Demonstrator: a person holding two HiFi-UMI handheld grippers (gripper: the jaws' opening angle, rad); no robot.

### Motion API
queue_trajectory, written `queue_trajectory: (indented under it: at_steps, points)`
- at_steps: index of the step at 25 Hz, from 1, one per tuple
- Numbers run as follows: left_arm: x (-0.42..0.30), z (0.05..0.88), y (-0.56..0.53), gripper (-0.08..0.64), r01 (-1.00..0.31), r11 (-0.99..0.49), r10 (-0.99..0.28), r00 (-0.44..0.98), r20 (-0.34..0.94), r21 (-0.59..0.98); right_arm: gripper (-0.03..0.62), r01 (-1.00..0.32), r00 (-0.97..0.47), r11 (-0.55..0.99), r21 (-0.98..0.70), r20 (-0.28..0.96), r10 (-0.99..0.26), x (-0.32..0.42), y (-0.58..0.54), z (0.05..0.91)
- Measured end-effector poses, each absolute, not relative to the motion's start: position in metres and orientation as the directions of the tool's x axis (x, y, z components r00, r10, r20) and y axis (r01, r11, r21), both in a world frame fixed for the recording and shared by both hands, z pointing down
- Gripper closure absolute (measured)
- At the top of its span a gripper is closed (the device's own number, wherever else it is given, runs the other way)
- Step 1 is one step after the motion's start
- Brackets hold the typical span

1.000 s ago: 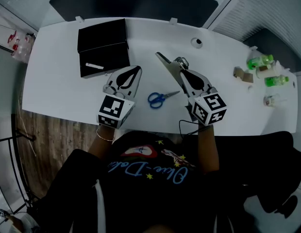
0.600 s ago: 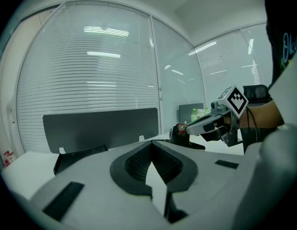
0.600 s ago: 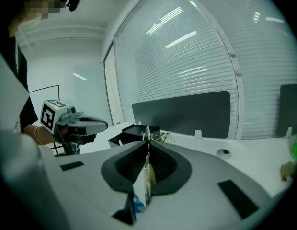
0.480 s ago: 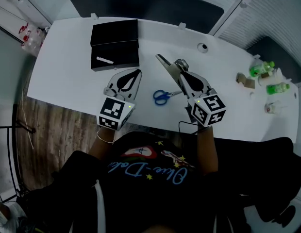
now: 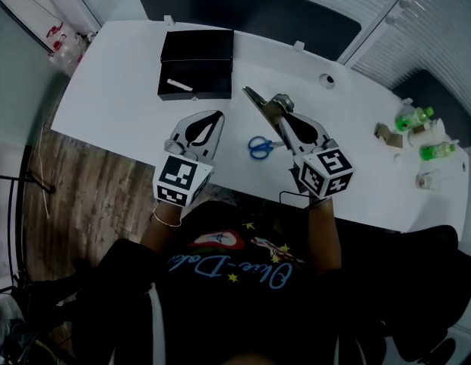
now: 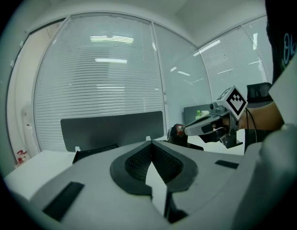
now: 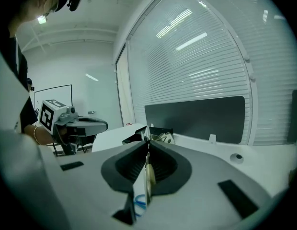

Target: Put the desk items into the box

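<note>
Right gripper [image 5: 282, 113] is clamped on a thin flat plate-like item [image 5: 258, 102] with a metal clip on it. It could be a small clipboard, can't tell for sure. The right gripper view shows its edge pinched between the pads [image 7: 149, 175], with the rest sticking out past the tips, up and to the left. Left gripper [image 5: 216, 116] is closed with nothing in it; its own view shows the jaws meeting at the tip on no item. The box [image 5: 211, 74] sits open on the desk [image 5: 114, 90], just ahead of the left gripper's tips and ahead-left of the right gripper's load, with a small white stick-like thing [image 5: 179, 85] already inside. Blue-handled scissors [image 5: 260, 147] lie flat on the desk between the two grippers, just left of the right gripper's body. My read on handling: the plate looks stiff and light, but it's held near one end, so it's cantilevered and could pivot in the pads. Keep the squeeze on and lower it in flat, or tip it in clip-end first. The scissors are hard, low-profile and probably slick on the blades. I'd take them across the handle loops or at the pivot, where there's some height to bite, not on the blades. The green bottles [image 5: 409, 117] and other bits well off to the right of the right gripper look round and light, so grab them mid-body.
</note>
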State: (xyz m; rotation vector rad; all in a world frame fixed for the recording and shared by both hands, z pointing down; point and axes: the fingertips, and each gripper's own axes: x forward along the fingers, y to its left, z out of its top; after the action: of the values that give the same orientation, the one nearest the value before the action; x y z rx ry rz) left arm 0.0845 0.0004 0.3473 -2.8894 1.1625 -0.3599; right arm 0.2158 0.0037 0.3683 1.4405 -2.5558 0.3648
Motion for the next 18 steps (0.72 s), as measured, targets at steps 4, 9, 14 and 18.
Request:
queue_trajectory:
  at_steps: [4, 9, 14, 18]
  points:
    - [0.069, 0.35, 0.003, 0.552, -0.718, -0.691, -0.717, 0.665, 0.208, -0.088, 0.563, -0.835, -0.548, 0.537, -0.121, 0.285, -0.786, 0.201, 0.001, 0.371]
    - [0.05, 0.353, -0.003, 0.552, -0.751, -0.656, -0.746, 0.633, 0.206, -0.069, 0.563, -0.814, -0.576, 0.569, -0.118, 0.294, -0.763, 0.183, -0.009, 0.372]
    - [0.038, 0.357, -0.016, 0.552, -0.759, -0.649, -0.751, 0.625, 0.213, -0.058, 0.563, -0.803, -0.589, 0.583, -0.121, 0.305, -0.748, 0.168, -0.027, 0.374]
    - [0.021, 0.358, -0.032, 0.552, -0.766, -0.641, -0.756, 0.618, 0.217, -0.052, 0.563, -0.791, -0.605, 0.598, -0.127, 0.307, -0.735, 0.147, -0.046, 0.375]
